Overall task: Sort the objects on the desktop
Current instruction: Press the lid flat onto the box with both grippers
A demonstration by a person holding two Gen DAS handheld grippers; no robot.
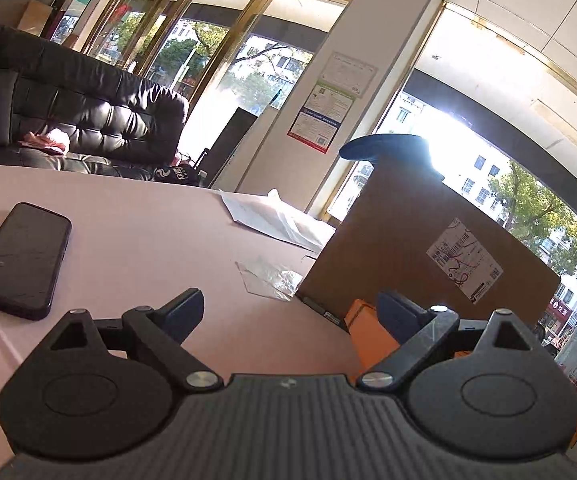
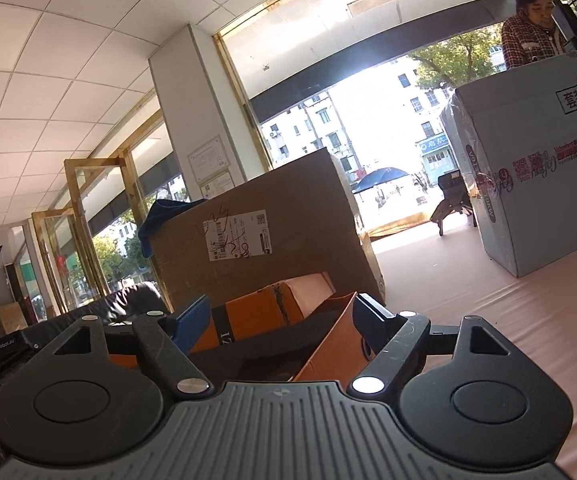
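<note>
My left gripper (image 1: 292,312) stands wide open and empty. Left of the big brown cardboard box (image 1: 416,248), the black flat smartphone (image 1: 22,260) lies. My right gripper (image 2: 284,320), open, straddles the small orange carton's (image 2: 264,312) wall before that box.

Ahead of the left gripper (image 1: 292,312), whose wide-standing jaws are holding nothing, bare pink tabletop (image 1: 136,216) is lying open from eleven to twelve o'clock. A flat black smartphone (image 1: 22,260) is lying at ten o'clock, a crumpled clear plastic wrapper (image 1: 270,278) at twelve, and a white paper sheet (image 1: 276,218) beyond it. A tall brown cardboard box (image 1: 420,256) is blocking everything from one to two o'clock. Before the right gripper (image 2: 284,316), an open orange cardboard box (image 2: 272,312) is sitting between the spread jaws, with the brown box (image 2: 260,236) walling off twelve o'clock. At two o'clock, pink tabletop (image 2: 468,264) is running clear up to a grey printed carton (image 2: 536,168).
</note>
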